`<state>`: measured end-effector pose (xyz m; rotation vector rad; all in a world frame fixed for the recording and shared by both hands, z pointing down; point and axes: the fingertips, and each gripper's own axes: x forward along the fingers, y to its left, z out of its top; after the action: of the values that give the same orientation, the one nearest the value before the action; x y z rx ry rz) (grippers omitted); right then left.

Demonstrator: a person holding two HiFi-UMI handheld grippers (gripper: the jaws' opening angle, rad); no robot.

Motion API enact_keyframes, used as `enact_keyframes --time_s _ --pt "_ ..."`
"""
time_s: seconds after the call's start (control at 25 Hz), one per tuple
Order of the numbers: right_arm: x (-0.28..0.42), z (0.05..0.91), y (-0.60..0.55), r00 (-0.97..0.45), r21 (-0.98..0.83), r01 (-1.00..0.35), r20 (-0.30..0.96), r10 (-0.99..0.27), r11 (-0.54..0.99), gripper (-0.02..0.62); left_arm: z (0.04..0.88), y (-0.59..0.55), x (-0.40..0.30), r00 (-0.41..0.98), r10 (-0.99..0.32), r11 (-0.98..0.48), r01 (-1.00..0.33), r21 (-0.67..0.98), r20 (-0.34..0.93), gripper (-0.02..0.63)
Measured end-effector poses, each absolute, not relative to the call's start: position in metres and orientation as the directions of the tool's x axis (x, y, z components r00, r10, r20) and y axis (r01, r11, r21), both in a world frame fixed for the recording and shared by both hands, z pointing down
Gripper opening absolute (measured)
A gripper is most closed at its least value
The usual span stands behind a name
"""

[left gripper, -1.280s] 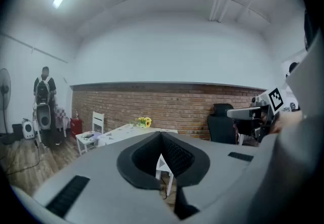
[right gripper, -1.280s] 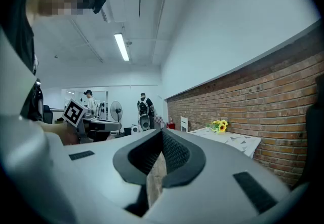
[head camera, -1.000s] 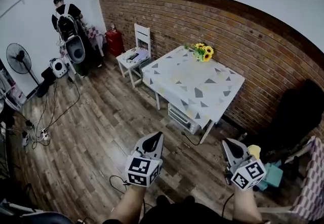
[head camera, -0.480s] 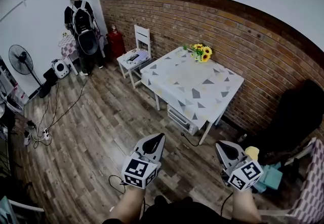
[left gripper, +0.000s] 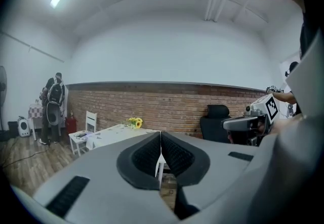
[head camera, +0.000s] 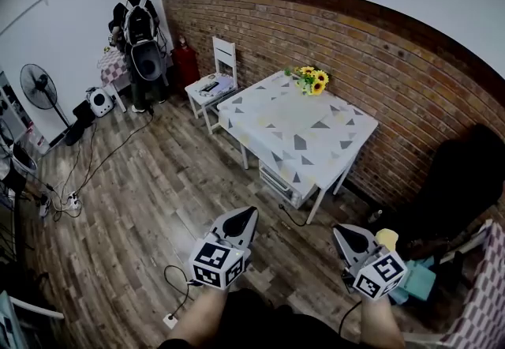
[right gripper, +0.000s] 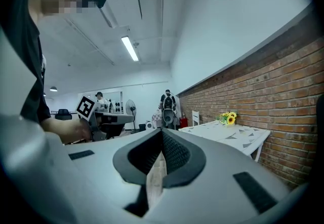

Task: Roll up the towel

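Holding left gripper [head camera: 250, 212] and right gripper [head camera: 340, 230] pinched closed and empty, well short of the table [head camera: 296, 134]. Can't spot any towel on or around that table. Not started yet: finding it and rolling it all left to do

The right edge is cutting off a checked cloth [head camera: 484, 314]; the right hand-held gripper [head camera: 342, 232] is partly hiding a teal thing [head camera: 419, 284]; items [head camera: 207, 88] on the white chair [head camera: 224, 52] are showing too small to tell.
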<state>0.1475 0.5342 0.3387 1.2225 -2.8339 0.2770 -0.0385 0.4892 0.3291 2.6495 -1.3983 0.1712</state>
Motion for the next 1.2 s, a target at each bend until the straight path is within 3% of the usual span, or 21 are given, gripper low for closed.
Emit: enact_keyframes --time_s 0.68,1.2 --pt "0.161 0.374 0.451 -0.662 -0.187 -0.749 0.184 -0.726 0.635 0.015 0.375 0.404 -0.022 0.601 -0.767 -0.592 -0.798 0.112 0.226 0.02" --pt "0.08 0.384 0.309 -0.689 -0.18 -0.723 0.271 -0.673 0.667 0.015 0.379 0.27 -0.074 0.656 -0.718 -0.652 -0.751 0.107 0.231 0.021"
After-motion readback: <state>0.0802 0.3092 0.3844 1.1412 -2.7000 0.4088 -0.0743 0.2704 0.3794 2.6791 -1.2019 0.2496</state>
